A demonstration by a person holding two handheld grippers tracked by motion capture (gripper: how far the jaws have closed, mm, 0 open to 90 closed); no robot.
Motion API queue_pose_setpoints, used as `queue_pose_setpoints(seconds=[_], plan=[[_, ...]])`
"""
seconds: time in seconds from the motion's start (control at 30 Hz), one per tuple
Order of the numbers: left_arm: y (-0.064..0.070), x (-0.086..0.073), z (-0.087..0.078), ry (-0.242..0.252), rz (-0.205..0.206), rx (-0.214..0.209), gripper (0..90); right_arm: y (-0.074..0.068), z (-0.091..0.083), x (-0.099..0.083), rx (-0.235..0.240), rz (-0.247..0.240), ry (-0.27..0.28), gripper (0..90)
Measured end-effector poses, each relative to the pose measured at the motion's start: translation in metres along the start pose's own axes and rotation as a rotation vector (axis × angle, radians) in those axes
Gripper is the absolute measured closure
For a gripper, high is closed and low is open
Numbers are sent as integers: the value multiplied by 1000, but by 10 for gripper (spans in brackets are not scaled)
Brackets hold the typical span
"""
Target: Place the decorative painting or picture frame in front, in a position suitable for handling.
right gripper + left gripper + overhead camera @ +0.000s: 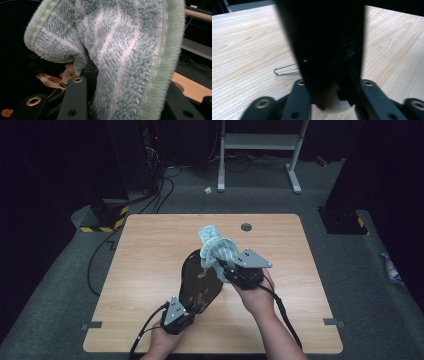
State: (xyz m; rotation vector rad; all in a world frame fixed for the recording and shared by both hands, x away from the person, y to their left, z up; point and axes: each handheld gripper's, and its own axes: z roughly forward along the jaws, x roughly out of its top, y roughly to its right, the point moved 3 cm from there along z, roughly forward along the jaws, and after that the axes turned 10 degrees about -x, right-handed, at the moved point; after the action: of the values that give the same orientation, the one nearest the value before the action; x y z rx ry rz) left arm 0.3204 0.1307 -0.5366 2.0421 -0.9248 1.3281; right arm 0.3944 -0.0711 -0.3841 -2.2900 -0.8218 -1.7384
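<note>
Gripping the near end of a black oval tray (196,279), raised aslant over the wooden table (150,260), with left gripper (189,309) jaws clamped on its edge, left hand (167,337) low at the table's near edge. Pinching a pale-green striped towel (216,247) in the right gripper (223,266), pressed against the tray's far part, right hand (256,292) angled inward from the right.

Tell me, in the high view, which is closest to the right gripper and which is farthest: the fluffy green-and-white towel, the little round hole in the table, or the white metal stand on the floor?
From the right gripper:
1. Fluffy green-and-white towel, pinched in its jaws above the black painted tray.
2. Small round hole, near the wooden table's far edge.
3. White metal stand, on the floor beyond the table.
</note>
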Motion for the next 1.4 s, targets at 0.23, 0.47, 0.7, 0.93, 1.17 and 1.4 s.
queue_pose_setpoints(seconds=[0.23, 0.47, 0.7, 0.93, 1.17, 1.4], plan=[[-2, 2, -3, 11, -14, -14, 624, -2, -4, 1, 4, -10, 7, 620], [-3, 10, -18, 62, -37, -13, 568, -4, -6, 2, 8, -17, 9, 618], [-7, 20, -31, 111, -46, -8, 662, -4, -8, 2, 12, -24, 6, 618], [-5, 21, -31, 107, -31, -2, 773, -10, -7, 4, 27, -34, 12, 619], [-4, 21, -30, 110, -38, 6, 779, -33, -14, 8, 90, -62, 32, 627], [-4, 20, -31, 110, -51, 9, 779, -69, -24, 5, 174, -112, 46, 639]])
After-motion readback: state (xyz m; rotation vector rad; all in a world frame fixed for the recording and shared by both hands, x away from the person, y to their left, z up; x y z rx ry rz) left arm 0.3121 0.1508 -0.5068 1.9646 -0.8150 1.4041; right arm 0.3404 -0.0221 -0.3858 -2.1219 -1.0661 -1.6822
